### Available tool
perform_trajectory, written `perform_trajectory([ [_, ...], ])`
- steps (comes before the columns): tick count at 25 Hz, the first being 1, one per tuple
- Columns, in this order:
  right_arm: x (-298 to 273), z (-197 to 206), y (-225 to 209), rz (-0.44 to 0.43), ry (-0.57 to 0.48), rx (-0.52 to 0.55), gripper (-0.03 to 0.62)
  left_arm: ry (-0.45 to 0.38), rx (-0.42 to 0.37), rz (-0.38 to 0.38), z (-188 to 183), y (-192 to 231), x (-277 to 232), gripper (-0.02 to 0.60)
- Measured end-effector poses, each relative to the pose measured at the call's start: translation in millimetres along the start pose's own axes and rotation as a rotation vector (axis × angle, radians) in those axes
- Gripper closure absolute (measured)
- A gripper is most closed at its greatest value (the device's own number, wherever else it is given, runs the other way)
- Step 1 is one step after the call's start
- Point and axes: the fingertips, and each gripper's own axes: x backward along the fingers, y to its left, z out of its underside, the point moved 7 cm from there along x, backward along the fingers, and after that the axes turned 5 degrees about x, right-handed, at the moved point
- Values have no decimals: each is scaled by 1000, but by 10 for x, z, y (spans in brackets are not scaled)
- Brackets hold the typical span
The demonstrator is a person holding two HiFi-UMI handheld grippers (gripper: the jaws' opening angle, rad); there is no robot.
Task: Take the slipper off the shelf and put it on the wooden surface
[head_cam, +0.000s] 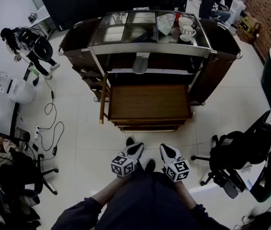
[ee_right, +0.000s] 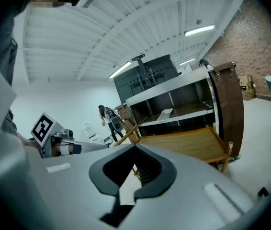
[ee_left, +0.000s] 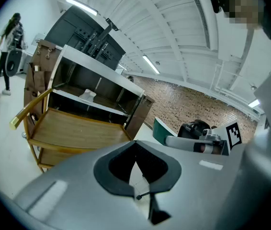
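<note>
A pale slipper [head_cam: 141, 63] lies on the middle shelf of a dark serving cart, under its glass top. Below and in front of it is the wooden surface [head_cam: 147, 102] of a low trolley. Both grippers hang close to the person's body, well short of the trolley. My left gripper [head_cam: 138, 148] and my right gripper [head_cam: 166, 149] are shut with nothing between the jaws. The left gripper view shows the slipper [ee_left: 87, 95] and the wooden surface [ee_left: 78, 128] ahead of the left gripper [ee_left: 135, 143]. The right gripper view shows the slipper [ee_right: 164, 114] beyond the right gripper [ee_right: 135, 148].
White cups [head_cam: 187, 28] and a cloth stand on the cart's top. A person [head_cam: 28, 44] stands at the back left near a white device [head_cam: 8, 87]. Cables [head_cam: 51, 123] trail on the floor. Office chairs stand at the right [head_cam: 236, 157] and at the left [head_cam: 11, 176].
</note>
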Motion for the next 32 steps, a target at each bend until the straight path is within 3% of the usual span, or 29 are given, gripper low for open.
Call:
perform_trajectory([
  [13,-247,-20,21,-19,8,11,592,-15,13,-29,-129,269,-49,565],
  [29,-1029,-497,73,95,23,46,592,-46,-24,-32,-971,941,48,565],
  [30,-1115,-516,59,109,32,57,588,-55,-20,-33,-1010,999,69,565],
  [32,-1305,-539,35,114,53,78,508,-67,-13,-35,-1030,1113,110,565],
])
